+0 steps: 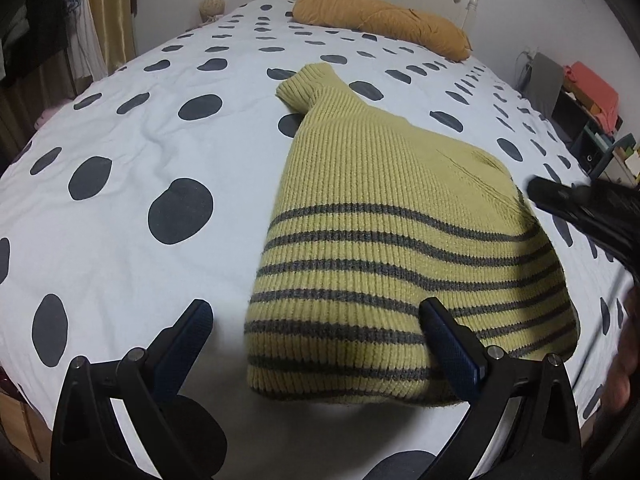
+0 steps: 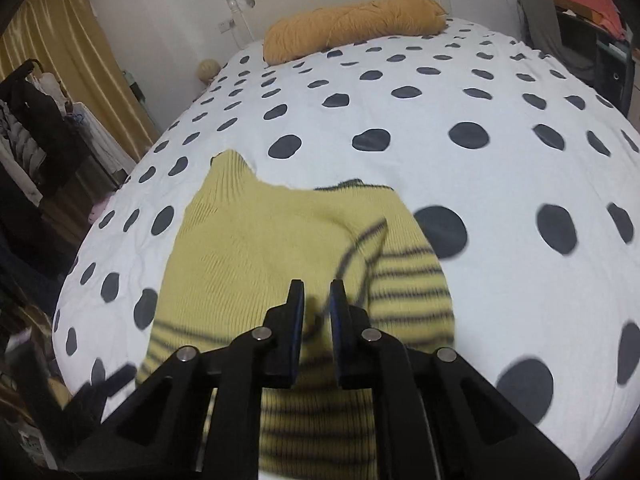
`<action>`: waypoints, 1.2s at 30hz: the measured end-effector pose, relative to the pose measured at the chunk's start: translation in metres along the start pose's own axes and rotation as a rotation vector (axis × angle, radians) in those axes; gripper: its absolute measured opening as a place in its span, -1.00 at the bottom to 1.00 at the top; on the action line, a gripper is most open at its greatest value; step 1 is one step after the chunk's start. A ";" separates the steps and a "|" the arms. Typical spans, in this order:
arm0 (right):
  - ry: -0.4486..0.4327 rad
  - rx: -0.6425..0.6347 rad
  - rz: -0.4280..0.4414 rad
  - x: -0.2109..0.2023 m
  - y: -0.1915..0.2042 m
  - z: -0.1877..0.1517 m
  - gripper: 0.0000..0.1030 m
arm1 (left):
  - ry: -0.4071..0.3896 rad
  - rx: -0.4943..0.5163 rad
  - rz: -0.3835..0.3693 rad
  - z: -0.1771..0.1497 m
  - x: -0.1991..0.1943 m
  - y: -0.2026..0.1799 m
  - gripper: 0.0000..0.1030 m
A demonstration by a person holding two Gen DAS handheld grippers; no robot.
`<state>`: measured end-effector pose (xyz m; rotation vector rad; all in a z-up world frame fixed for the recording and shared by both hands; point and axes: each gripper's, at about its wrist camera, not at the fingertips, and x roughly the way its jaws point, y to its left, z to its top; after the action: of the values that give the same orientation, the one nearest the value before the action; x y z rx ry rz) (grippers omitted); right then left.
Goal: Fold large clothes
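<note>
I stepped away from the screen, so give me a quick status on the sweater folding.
Left gripper open, low over the hem. Right gripper nearly shut above the sweater, nothing clearly pinched. Sweater partly folded on the spotted bedspread. Nothing in the way.

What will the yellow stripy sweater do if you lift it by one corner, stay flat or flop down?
The sweater would probably flop and sag: it is a soft ribbed knit, already draped in folds on the bed. It looks thick, so likely a bit heavy. The fuzzy knit should not slip easily.
</note>
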<state>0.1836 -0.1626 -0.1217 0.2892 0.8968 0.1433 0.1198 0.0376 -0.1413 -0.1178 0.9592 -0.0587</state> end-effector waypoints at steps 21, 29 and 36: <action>0.098 -0.015 -0.030 0.003 -0.006 -0.004 -0.94 | -0.023 0.018 -0.008 -0.008 -0.013 -0.003 0.99; 0.090 0.028 -0.194 0.003 -0.050 -0.033 -0.93 | -0.029 0.029 -0.019 -0.009 -0.020 -0.005 0.99; -0.019 0.018 -0.110 -0.059 -0.019 -0.066 -0.84 | -0.097 0.136 -0.187 -0.009 -0.045 -0.037 0.94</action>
<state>0.0951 -0.1828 -0.1226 0.2575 0.8932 0.0310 0.0864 0.0045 -0.1049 -0.0841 0.8431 -0.2873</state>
